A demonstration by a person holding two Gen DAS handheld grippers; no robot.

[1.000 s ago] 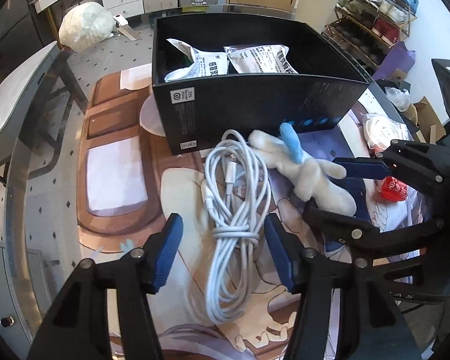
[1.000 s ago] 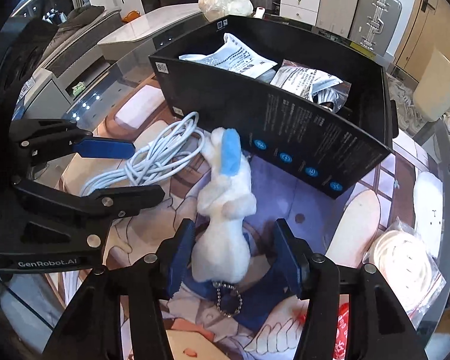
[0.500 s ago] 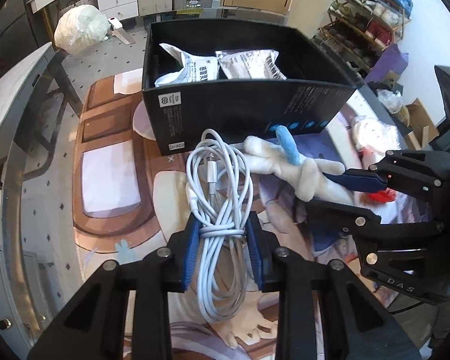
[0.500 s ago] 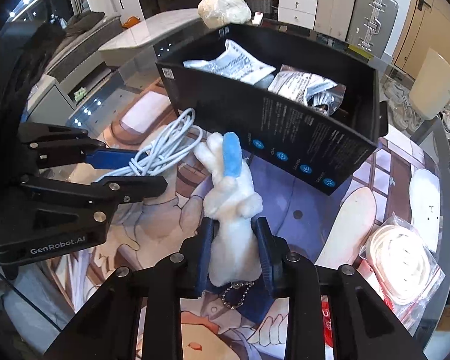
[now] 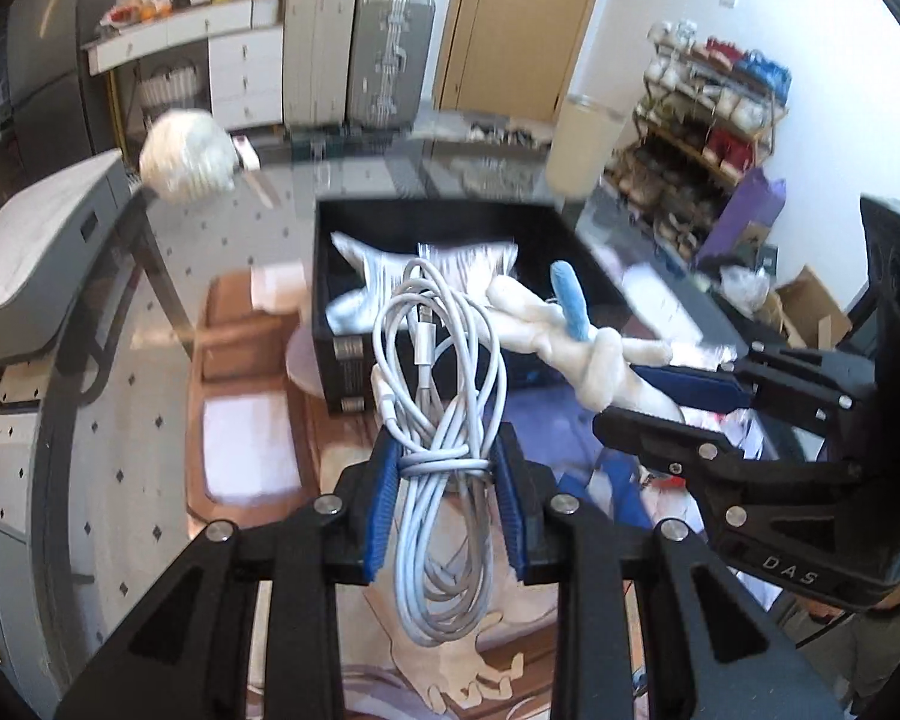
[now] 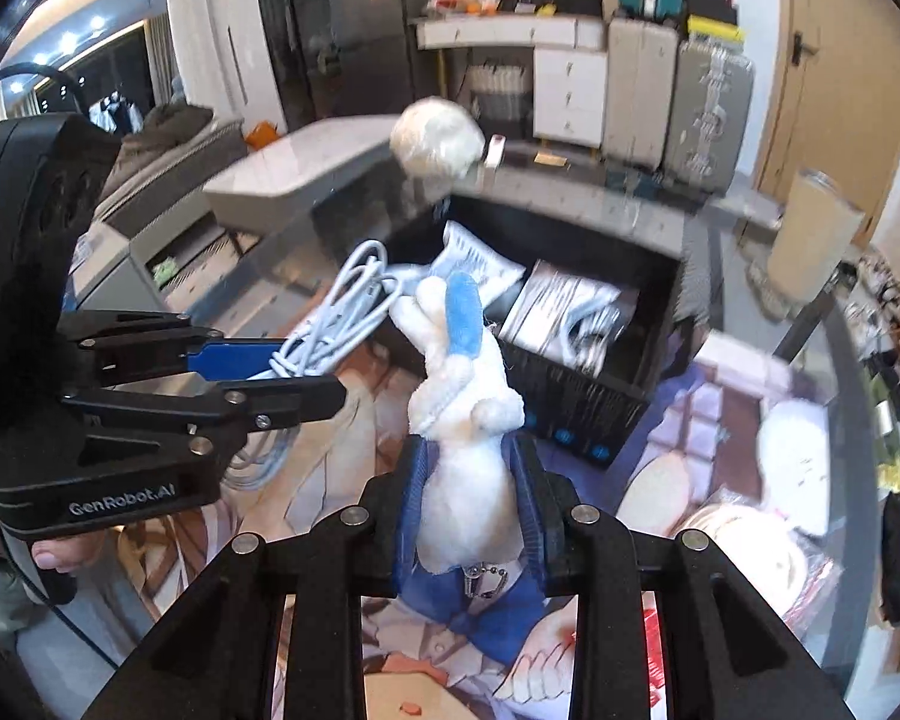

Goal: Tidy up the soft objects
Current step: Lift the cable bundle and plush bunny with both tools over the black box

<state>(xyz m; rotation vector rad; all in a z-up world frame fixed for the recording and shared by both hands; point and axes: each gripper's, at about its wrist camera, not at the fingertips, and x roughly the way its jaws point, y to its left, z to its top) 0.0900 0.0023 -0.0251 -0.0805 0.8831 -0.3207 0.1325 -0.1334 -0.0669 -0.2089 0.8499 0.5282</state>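
Plush rabbit (image 6: 462,468), light and squashy, clenched at its body by right tongs (image 6: 468,504); left tongs (image 5: 447,480) grasp floppy cable bundle (image 5: 438,372) at its wrap.

Fuzzy cloth plush toy (image 6: 462,420) — smooth, glossy plastic cable (image 5: 438,360) — matt black box (image 5: 354,360).

Suitcases (image 5: 360,54) by door (image 5: 504,24) — shoe rack (image 5: 714,114) at right.

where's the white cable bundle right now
The white cable bundle is clamped in the left gripper, held above the table in front of the black box, left of the plush toy.
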